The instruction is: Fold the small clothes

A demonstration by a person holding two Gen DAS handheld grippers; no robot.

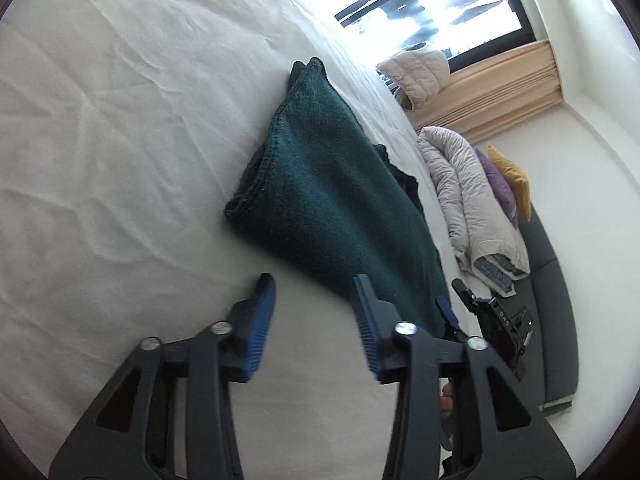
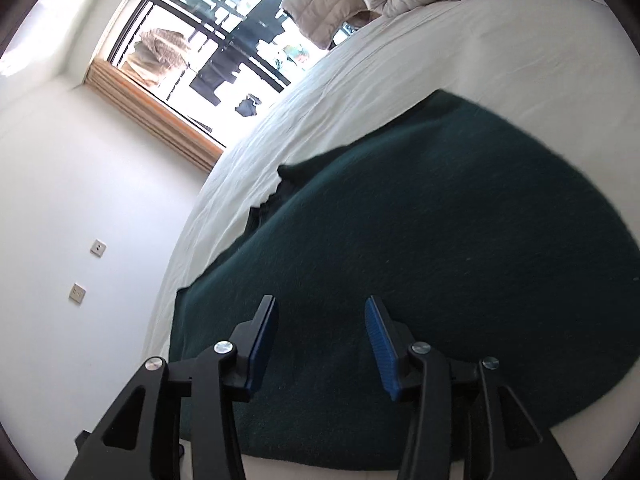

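Note:
A dark green knitted garment (image 1: 340, 200) lies folded on the white bed sheet (image 1: 120, 140); its stacked edges show on the left side. My left gripper (image 1: 314, 284) is open and empty, just short of the garment's near corner. The other gripper (image 1: 456, 308) shows at the garment's right edge. In the right wrist view the garment (image 2: 440, 220) fills the middle, and my right gripper (image 2: 320, 304) is open and empty just above it.
A beige quilted duvet (image 1: 468, 196) is bundled at the bed's edge, with purple and yellow cushions (image 1: 508, 184) on a dark bench (image 1: 556, 300). A window (image 2: 224, 40) and a white wall with sockets (image 2: 86, 268) lie beyond the bed.

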